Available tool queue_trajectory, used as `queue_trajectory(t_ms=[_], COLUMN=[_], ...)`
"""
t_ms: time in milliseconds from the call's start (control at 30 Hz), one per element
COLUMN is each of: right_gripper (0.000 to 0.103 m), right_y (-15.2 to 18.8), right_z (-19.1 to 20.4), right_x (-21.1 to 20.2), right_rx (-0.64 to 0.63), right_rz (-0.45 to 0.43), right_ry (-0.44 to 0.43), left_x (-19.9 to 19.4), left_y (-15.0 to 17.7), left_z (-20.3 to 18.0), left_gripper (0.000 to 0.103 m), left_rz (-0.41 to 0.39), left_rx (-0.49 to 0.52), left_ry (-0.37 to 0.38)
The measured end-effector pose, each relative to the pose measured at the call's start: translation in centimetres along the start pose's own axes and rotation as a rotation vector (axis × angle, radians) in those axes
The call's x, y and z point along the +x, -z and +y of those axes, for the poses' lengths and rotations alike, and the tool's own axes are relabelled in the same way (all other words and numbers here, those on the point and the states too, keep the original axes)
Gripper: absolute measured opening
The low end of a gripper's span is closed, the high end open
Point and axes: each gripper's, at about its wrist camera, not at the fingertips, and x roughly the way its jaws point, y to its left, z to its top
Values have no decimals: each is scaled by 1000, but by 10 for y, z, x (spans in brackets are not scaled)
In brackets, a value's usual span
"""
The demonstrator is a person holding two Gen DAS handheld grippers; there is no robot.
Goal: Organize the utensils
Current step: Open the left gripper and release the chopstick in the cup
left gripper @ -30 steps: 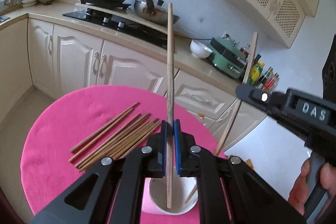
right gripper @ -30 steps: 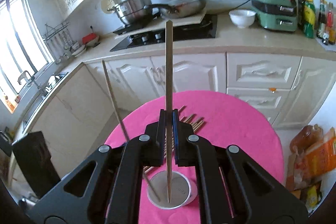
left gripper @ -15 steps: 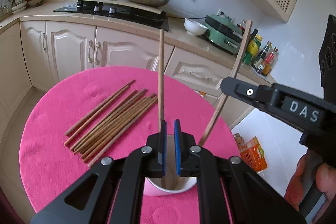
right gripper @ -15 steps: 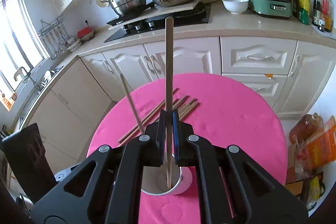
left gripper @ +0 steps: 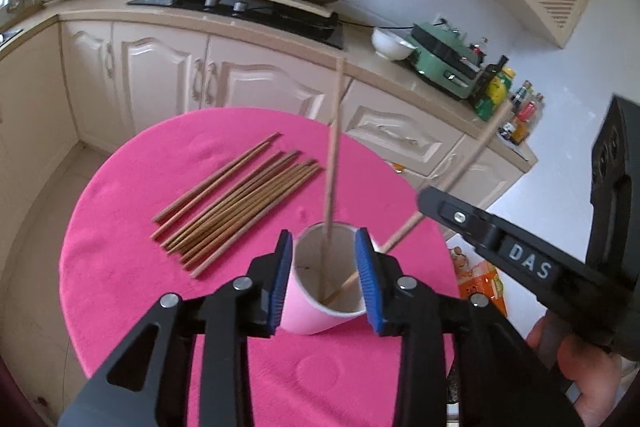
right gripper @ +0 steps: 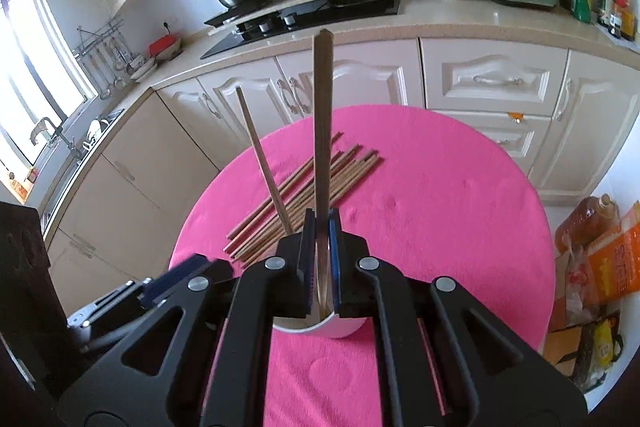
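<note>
Both grippers hovered over the pink cup point(left gripper: 320, 291) near my edge of the round table with the pink cloth point(left gripper: 132, 247), each tilted downward so a chopstick could go in tip first. On the left gripper point(left gripper: 323, 281) the jaws were opening, its blue pads standing on either side of the cup's rim with nothing pressed between them; the chopstick I had released point(left gripper: 331, 163) stood free inside the cup, its upper end leaning against the far rim. That looked like a clean let-go: the stick was low enough that the cup wall, not the pads, kept it upright.

My right gripper point(right gripper: 320, 259) was clamped narrowly on the second chopstick point(right gripper: 322, 131), gripping it low on the shaft with most of the length rising above the pads. From the left wrist view its lower end appeared to reach the inside of the cup, though the dim interior made me unsure whether it touched the bottom. I judged it ready for release once seated.

Beyond the cup, the remaining chopsticks point(left gripper: 236, 207) lay in a loose parallel bundle on the cloth, apart from the cup, waiting for later trips. I held the sticks near vertical so neither would knock the light cup over.
</note>
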Motion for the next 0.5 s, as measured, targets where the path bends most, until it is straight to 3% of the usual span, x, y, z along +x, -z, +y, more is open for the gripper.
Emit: queue_trajectory(t_ms=[167, 233, 367, 500], right_gripper=[8, 14, 49, 49], right_y=[3, 4, 6, 10], right_z=[-2, -1, -3, -5], right_x=[-2, -4, -15, -21], right_rx=[37, 44, 72, 94], right_rz=[26, 32, 20, 36], right_ry=[14, 27, 50, 75], left_x=[-4, -7, -11, -15], left_y=[-3, -5, -6, -8], left_z=[12, 14, 16, 15], left_gripper=[34, 36, 39, 40], left_rz=[16, 23, 38, 48], left_rx=[-13, -9, -1, 19], left_ry=[-43, -53, -57, -68])
